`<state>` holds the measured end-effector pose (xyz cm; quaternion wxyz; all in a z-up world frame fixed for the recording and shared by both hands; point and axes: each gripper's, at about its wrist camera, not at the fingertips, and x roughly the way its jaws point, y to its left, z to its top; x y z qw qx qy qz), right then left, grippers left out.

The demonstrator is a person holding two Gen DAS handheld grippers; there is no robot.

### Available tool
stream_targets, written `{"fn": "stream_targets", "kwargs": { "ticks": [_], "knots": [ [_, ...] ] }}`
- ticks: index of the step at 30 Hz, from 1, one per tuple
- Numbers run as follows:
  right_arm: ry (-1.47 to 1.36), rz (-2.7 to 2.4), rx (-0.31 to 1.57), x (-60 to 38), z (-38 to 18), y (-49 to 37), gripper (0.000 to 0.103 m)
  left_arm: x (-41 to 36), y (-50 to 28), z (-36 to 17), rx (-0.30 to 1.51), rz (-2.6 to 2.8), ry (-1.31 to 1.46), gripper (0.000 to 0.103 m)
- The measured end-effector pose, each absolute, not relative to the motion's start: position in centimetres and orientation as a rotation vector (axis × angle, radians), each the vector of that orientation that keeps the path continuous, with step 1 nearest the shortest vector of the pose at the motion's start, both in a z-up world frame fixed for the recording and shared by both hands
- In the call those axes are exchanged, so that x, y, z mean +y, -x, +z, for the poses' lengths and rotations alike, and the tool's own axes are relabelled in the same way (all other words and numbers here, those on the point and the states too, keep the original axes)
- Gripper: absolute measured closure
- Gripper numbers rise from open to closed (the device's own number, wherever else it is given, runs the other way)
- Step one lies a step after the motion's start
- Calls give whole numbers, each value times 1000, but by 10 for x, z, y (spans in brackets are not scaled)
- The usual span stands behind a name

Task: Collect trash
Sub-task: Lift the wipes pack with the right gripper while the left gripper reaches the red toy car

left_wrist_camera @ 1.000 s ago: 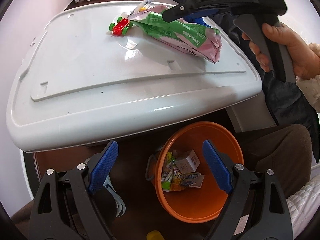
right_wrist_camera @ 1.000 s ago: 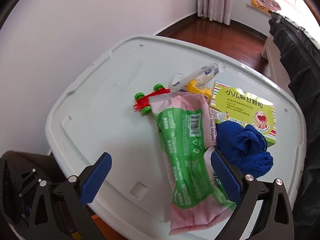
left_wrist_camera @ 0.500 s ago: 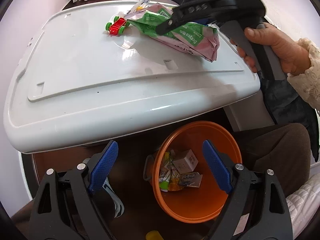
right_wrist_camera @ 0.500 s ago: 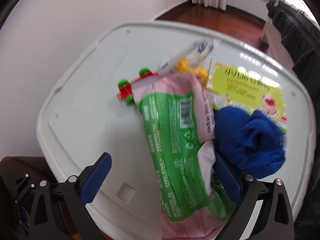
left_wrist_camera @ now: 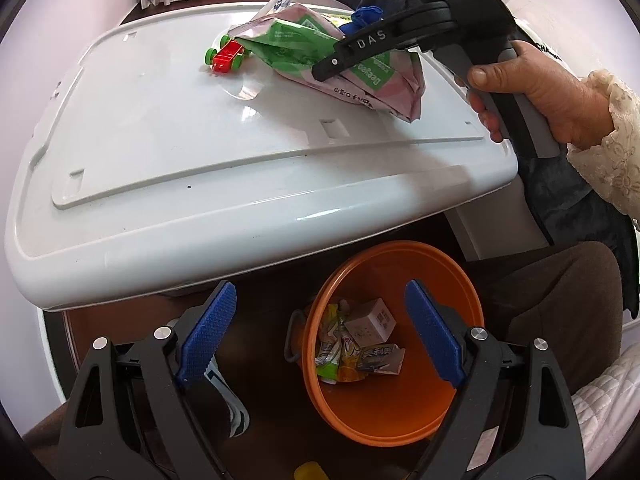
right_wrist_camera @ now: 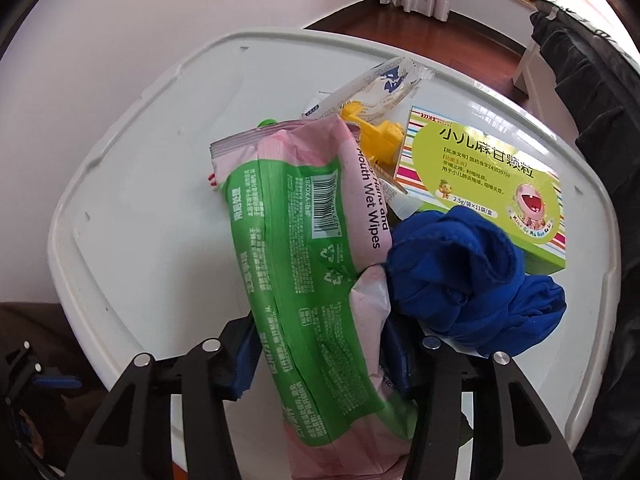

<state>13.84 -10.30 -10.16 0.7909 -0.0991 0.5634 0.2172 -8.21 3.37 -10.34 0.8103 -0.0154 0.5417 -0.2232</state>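
Observation:
A pink and green wet wipes pack [right_wrist_camera: 312, 264] lies on the white lid-like table top [right_wrist_camera: 140, 220]. My right gripper [right_wrist_camera: 320, 360] is shut on its near end; the pack also shows in the left wrist view [left_wrist_camera: 320, 56], tilted up off the surface. My left gripper [left_wrist_camera: 320, 332] is open and empty, below the table edge, above an orange bin [left_wrist_camera: 460, 288] that holds several wrappers and a small white box [left_wrist_camera: 372, 322].
On the table lie a blue cloth [right_wrist_camera: 472, 276], a green medicine box [right_wrist_camera: 492, 184], a clear wrapper [right_wrist_camera: 380, 84], a yellow toy [right_wrist_camera: 380, 136] and a red toy car with green wheels [left_wrist_camera: 226, 56]. A person's dark trousers [left_wrist_camera: 560, 300] are at the right of the bin.
My right gripper moved forward over the wet wipes pack and closed on it. The pack's near end has lifted. My left gripper stayed open over the bin.

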Motion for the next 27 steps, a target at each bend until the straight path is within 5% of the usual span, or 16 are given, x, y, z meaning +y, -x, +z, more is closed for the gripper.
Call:
{"fn": "stream_targets", "kwargs": {
  "ticks": [27],
  "knots": [
    [-199, 450, 1011, -216, -14, -73, 56, 20, 78, -93, 1128, -453, -22, 19]
  ]
}}
